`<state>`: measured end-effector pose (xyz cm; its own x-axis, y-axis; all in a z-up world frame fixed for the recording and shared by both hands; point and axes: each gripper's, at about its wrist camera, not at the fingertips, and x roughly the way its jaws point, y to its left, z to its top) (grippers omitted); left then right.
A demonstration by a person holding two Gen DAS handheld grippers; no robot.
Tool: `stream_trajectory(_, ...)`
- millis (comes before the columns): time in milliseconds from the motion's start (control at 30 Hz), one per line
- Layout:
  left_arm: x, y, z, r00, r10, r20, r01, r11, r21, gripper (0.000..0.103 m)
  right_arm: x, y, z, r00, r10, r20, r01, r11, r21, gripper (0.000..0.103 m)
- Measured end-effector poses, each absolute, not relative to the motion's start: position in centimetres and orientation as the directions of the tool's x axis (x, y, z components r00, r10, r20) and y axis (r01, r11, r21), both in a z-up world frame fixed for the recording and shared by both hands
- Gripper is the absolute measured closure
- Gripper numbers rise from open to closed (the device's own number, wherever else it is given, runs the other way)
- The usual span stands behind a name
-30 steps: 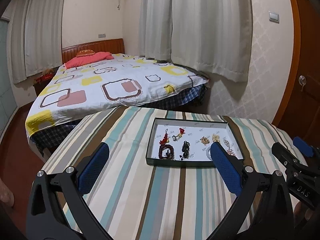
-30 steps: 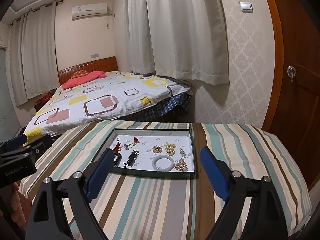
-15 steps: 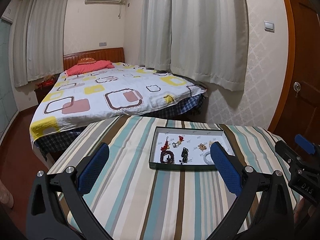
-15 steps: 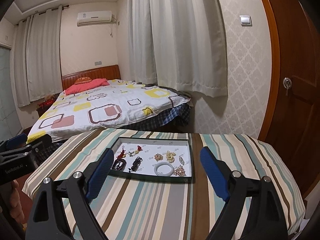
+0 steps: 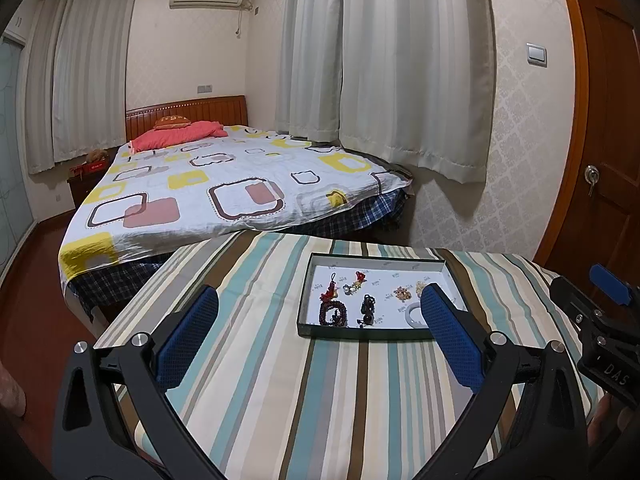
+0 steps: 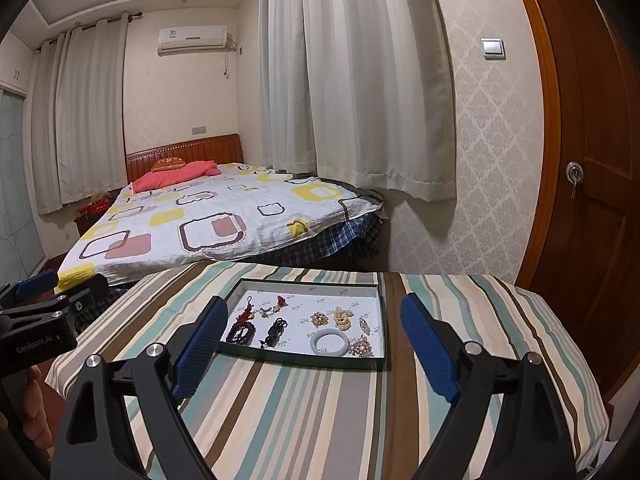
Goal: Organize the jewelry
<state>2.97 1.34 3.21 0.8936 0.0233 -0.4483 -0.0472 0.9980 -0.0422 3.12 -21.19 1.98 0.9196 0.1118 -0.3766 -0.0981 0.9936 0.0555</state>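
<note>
A shallow dark-rimmed tray [image 6: 312, 361] with a white floor sits on a striped tablecloth [image 6: 320, 412]. It holds several pieces of jewelry: a white bangle [image 6: 329, 343], a dark red bead bracelet [image 6: 241, 333], a black piece [image 6: 276, 330], red tassel charms [image 6: 248, 312] and gold brooches [image 6: 342, 318]. The tray also shows in the left wrist view [image 5: 360, 334]. My left gripper [image 5: 320, 340] and right gripper [image 6: 312, 356] are both open and empty, held back from the tray above the cloth.
A bed [image 6: 208, 224] with a patterned sheet stands beyond the table. Curtains [image 6: 360, 80] hang behind it. A wooden door [image 6: 592, 200] is at the right. The table's right edge [image 6: 588, 380] drops off near the door.
Both grippers have drawn back and risen from the tray, which now looks smaller and farther away. Both stay open. The jewelry has not moved.
</note>
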Motion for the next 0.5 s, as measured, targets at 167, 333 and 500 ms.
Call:
stream_trajectory(167, 2.90, 1.32, 3.18, 0.892, 0.022, -0.451, -0.047, 0.998, -0.044, 0.004, 2.97, -21.05, 2.00, 0.919, 0.112, -0.377, -0.098, 0.994, 0.055, 0.018)
stream_trajectory(333, 2.86, 1.32, 3.21, 0.892, 0.022, -0.451, -0.047, 0.998, -0.045, 0.004, 3.03, -21.07, 2.00, 0.920, 0.112, -0.376, -0.098, 0.994, 0.055, 0.018)
stream_trajectory(500, 2.86, 1.24, 3.25, 0.892, 0.021, -0.452, -0.046, 0.998, -0.044, 0.004, 3.04, -21.09, 2.00, 0.919, 0.112, -0.377, -0.098, 0.994, 0.056, 0.018)
